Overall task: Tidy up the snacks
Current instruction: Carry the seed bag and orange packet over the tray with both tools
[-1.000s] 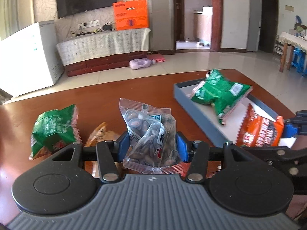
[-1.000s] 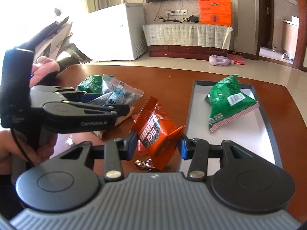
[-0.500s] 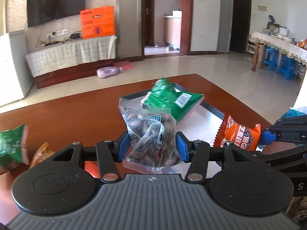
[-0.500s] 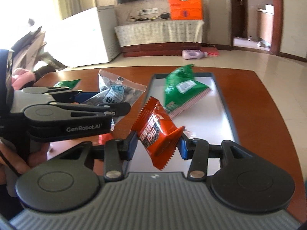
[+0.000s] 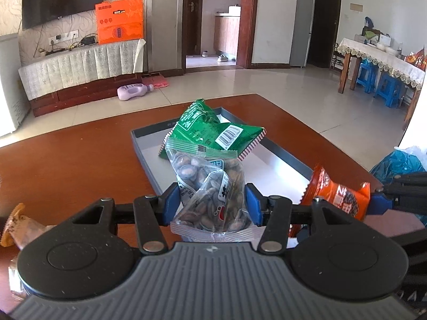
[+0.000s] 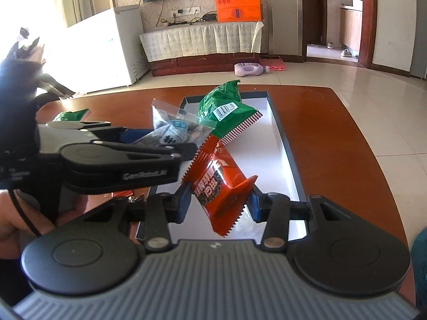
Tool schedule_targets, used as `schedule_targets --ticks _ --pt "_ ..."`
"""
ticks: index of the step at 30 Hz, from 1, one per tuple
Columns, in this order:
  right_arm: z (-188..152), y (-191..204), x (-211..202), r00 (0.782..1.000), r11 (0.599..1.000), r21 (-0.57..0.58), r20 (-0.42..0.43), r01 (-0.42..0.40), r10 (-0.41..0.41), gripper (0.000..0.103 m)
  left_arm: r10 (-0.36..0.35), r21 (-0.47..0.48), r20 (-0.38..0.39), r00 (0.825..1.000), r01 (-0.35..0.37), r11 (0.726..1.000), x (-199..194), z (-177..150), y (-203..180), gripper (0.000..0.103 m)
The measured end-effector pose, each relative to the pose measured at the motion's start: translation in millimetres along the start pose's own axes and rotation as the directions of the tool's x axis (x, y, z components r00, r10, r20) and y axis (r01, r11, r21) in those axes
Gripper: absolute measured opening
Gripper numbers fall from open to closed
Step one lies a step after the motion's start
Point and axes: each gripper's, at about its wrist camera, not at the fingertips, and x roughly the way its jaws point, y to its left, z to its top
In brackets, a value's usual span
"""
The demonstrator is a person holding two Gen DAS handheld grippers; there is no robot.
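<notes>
My left gripper (image 5: 212, 200) is shut on a clear packet of seeds (image 5: 210, 186), held above the near end of the grey tray (image 5: 146, 154). My right gripper (image 6: 220, 202) is shut on an orange-red snack packet (image 6: 218, 184), also over the tray (image 6: 288, 154). A green snack bag (image 5: 210, 130) lies inside the tray at its far end. In the right wrist view the left gripper (image 6: 170, 144) reaches in from the left with the seed packet (image 6: 173, 130). In the left wrist view the orange packet (image 5: 336, 194) shows at the right.
The tray sits on a brown wooden table (image 5: 66, 165). A second green bag (image 6: 72, 114) and an orange-brown packet (image 5: 16, 224) lie on the table at the left. A blue plastic bag (image 5: 397, 162) is at the right edge. A hand (image 6: 10, 213) holds the left gripper.
Both grippers have moved over the tray with their packets still held. The left one swung right, from the loose snacks on the table to the tray's near end.
</notes>
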Motion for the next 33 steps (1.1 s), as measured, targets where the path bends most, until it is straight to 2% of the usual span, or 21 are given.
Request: schedule_targets --ticks 10,22,33 --pt "1 -4 8 0.999 1.000 0.011 -0.017 0.029 -0.029 0.047 -0.032 -0.023 -0.022 0.999 0.031 0.999 31 9 1 0.059" --pt "1 -1 22 0.998 0.999 -0.002 -0.044 0.040 -0.040 0.046 -0.004 -0.037 -0.023 1.000 0.003 0.999 71 23 11 0.060" --pt "4 0 39 0.996 0.998 0.000 -0.060 0.060 -0.059 0.046 -0.007 -0.031 -0.020 1.000 0.006 0.999 76 19 9 0.061"
